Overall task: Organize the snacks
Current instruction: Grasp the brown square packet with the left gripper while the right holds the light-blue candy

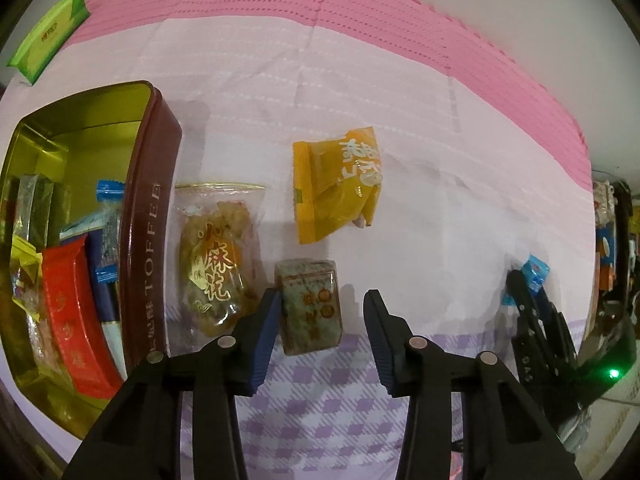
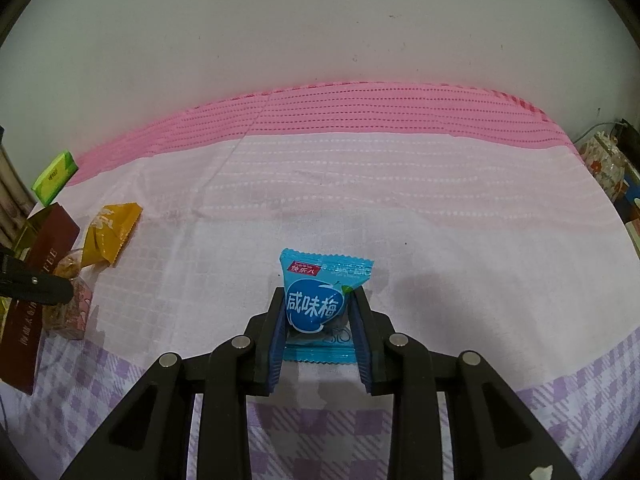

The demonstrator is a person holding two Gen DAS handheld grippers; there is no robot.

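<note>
Jaws of the right gripper [image 2: 318,320] clamp a blue packet [image 2: 320,300] with white characters; left gripper [image 1: 320,328] jaws apart.

The tabletop [image 2: 360,208] was covered by a cloth, pink-striped at the far edge, pale white across the middle and lilac-checked at the near edge. On it at the left stood an open brown toffee tin [image 1: 150,216] with a gold inside, snacks lying in it. Just beside the tin lay a clear packet of fried dough twists [image 1: 218,256], next to that a small greenish wrapped cake [image 1: 310,306], and farther back a yellow packet [image 1: 336,188]. A green packet [image 1: 48,38] lay at the far left corner.
</note>
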